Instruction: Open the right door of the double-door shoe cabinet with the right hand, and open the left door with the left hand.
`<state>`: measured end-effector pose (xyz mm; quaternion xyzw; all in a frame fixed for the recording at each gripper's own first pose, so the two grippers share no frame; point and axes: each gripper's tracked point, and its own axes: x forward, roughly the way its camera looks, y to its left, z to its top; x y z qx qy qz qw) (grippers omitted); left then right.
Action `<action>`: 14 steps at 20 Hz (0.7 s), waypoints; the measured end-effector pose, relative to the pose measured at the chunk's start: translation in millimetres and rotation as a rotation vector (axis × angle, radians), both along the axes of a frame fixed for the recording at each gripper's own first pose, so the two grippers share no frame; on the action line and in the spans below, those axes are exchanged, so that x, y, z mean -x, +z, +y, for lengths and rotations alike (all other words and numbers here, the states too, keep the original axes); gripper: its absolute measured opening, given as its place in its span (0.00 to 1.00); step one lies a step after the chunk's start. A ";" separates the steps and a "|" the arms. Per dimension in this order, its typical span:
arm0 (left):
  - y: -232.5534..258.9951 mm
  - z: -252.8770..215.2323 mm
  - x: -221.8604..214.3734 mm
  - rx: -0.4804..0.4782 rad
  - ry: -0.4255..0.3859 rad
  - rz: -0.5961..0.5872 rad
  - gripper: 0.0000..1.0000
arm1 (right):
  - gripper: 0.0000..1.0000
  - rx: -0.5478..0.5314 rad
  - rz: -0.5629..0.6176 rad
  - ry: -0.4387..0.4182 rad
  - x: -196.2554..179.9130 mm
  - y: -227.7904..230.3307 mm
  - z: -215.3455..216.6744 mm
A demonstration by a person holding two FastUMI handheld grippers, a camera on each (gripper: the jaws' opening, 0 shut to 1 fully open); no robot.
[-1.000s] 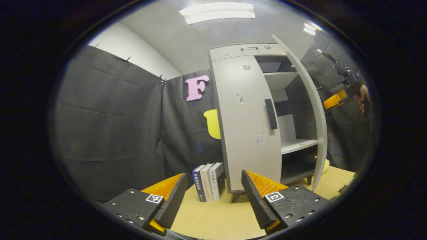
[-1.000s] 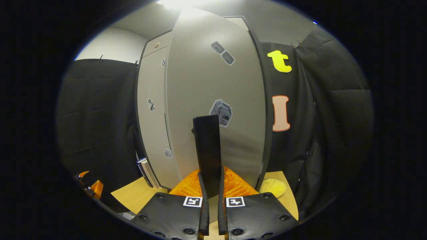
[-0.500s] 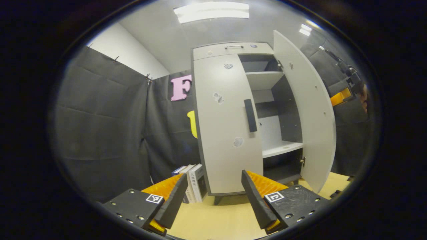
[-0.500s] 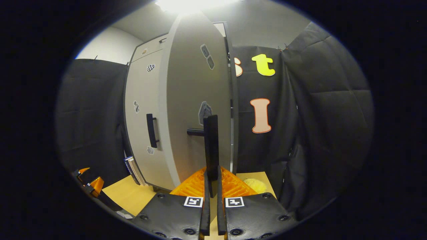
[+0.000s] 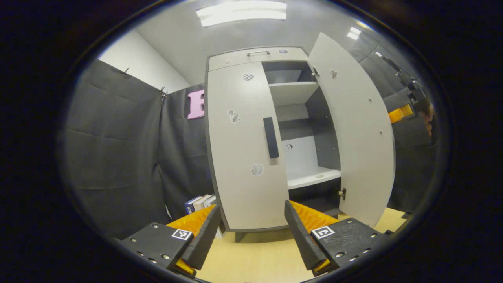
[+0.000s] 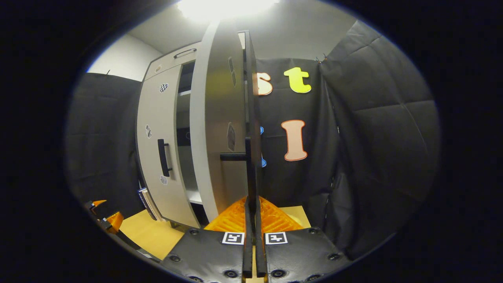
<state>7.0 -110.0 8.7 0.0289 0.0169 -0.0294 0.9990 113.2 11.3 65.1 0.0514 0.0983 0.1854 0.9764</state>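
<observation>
Fingers (image 6: 235, 214): two on one handle (image 6: 248, 169)

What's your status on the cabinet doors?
Right gripper shut on right door handle, right door swung wide. Left gripper open, short of closed left door.

One cabinet (image 5: 251, 59), two doors, three books (image 5: 199, 202)

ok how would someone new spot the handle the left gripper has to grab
Find the tall pale cabinet against the black cloth. Its left door is closed, and the handle is the dark upright bar near that door's inner edge, beside the open shelves. The stickers around it are small and pale.
</observation>
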 end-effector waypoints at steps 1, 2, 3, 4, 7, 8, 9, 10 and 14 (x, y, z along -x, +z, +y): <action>4.4 -4.7 -1.4 0.005 0.001 0.000 0.94 | 0.05 -0.018 -0.007 0.017 0.5 2.2 2.2; 9.7 -9.2 -4.7 0.010 0.001 -0.001 0.96 | 0.06 -0.040 -0.016 0.023 2.1 6.1 0.2; 15.4 -14.4 -11.8 0.015 -0.001 -0.003 0.96 | 0.06 -0.062 -0.028 0.010 3.1 9.3 -4.9; 21.8 -18.9 -19.4 0.020 -0.005 -0.002 0.96 | 0.05 -0.086 -0.036 -0.007 5.4 11.7 -11.0; 37.5 -28.9 -45.9 0.042 -0.022 0.005 0.94 | 0.12 -0.131 -0.044 -0.054 11.9 9.7 -25.3; 44.1 -31.3 -55.5 0.051 -0.025 0.002 0.96 | 0.34 -0.122 -0.044 -0.077 11.0 6.9 -31.0; 48.9 -32.1 -65.9 0.058 -0.028 -0.004 0.96 | 0.56 -0.099 -0.040 -0.111 11.5 2.5 -40.7; 54.0 -32.3 -75.7 0.063 -0.031 -0.012 0.96 | 0.77 -0.065 -0.032 -0.163 13.9 -3.2 -52.9; 73.9 -33.5 -123.4 0.064 -0.051 -0.059 0.95 | 0.98 0.005 -0.008 -0.315 9.2 -14.4 -85.9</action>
